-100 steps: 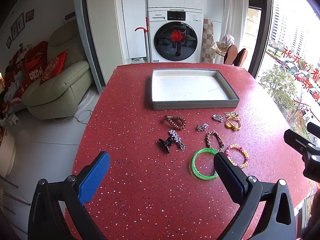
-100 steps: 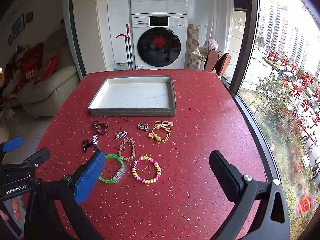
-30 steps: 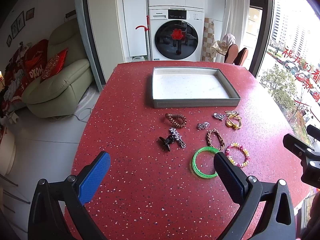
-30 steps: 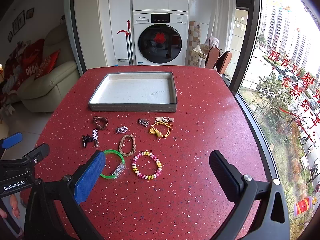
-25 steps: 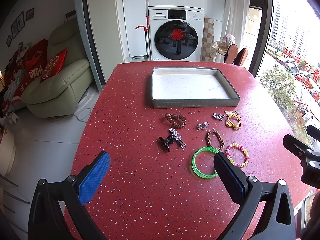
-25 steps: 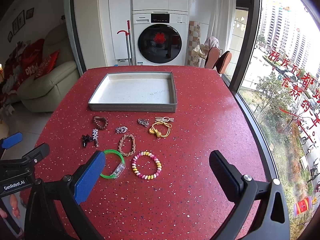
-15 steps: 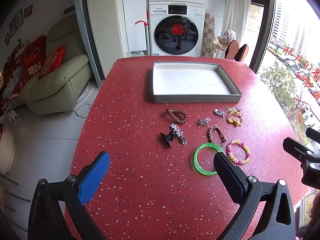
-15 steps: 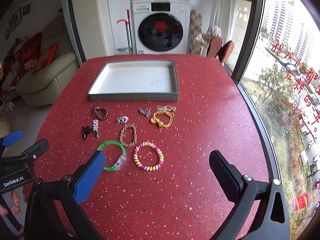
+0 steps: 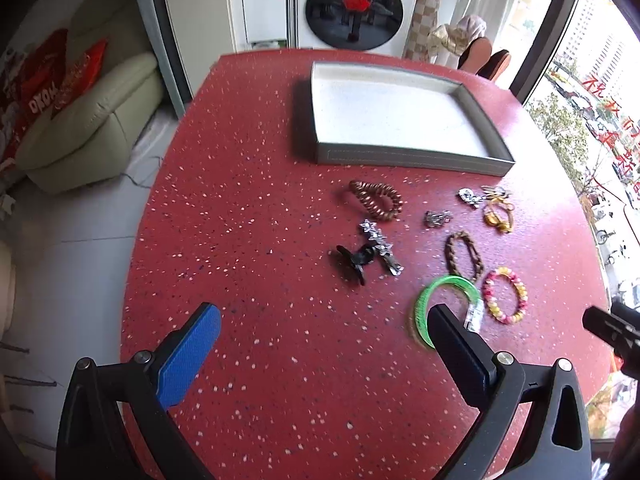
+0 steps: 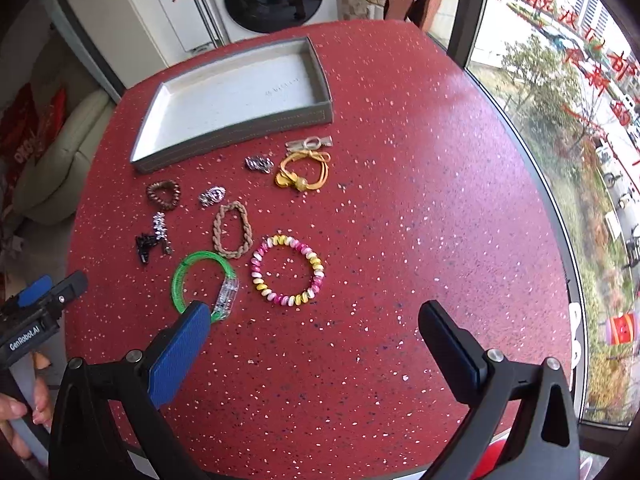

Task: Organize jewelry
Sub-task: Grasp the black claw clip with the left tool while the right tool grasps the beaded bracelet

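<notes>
A grey tray (image 9: 404,158) (image 10: 240,132) with a white empty floor sits at the far side of the red table. Loose jewelry lies in front of it: a green bangle (image 9: 424,304) (image 10: 200,258), a pink and yellow bead bracelet (image 9: 505,296) (image 10: 286,270), a brown braided bracelet (image 9: 464,256) (image 10: 232,232), a brown coil tie (image 9: 376,200) (image 10: 163,194), a black clip (image 9: 356,260) (image 10: 145,244), a yellow cord (image 9: 498,216) (image 10: 304,172). My left gripper (image 9: 324,350) is open and empty near the bangle. My right gripper (image 10: 316,340) is open and empty, just short of the bead bracelet.
The red speckled table (image 9: 280,360) has a rounded edge. A window (image 10: 580,80) runs along its right side. A sofa (image 9: 80,120) and a washing machine (image 9: 352,12) stand beyond. Small silver pieces (image 10: 212,196) lie among the jewelry.
Both grippers have moved forward and tipped down toward the jewelry. The right view has swung so the tray sits slanted. Both stay open; nothing on the table has moved.
</notes>
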Demonstrator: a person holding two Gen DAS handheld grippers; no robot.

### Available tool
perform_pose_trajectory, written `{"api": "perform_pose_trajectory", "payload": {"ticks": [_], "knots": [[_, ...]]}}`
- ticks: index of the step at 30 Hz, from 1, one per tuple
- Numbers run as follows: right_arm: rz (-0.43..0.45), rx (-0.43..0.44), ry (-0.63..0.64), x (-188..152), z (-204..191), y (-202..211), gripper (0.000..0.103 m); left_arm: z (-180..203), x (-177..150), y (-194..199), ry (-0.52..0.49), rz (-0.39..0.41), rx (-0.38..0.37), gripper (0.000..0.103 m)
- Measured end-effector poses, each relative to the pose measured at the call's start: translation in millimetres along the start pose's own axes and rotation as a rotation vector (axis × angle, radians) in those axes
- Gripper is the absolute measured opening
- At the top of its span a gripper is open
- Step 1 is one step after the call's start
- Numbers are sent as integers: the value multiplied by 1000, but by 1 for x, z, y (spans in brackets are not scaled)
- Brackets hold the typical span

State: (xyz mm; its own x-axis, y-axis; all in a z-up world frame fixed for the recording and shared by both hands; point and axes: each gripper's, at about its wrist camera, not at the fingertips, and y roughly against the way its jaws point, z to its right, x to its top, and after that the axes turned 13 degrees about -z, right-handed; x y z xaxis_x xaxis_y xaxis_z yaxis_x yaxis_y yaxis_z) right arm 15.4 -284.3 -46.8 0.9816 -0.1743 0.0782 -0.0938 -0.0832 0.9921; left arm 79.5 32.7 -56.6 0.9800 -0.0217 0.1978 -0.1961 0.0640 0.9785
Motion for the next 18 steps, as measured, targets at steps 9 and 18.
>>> {"api": "perform_pose_trajectory", "payload": {"ticks": [9,18], "knots": [[-122,-28,-5,28,4,-61,103,-2,26,-46,-17,-56,-32,103],[-151,-88,80,46,-5,-85,103,9,35,-77,-1,-80,-8,101]]}}
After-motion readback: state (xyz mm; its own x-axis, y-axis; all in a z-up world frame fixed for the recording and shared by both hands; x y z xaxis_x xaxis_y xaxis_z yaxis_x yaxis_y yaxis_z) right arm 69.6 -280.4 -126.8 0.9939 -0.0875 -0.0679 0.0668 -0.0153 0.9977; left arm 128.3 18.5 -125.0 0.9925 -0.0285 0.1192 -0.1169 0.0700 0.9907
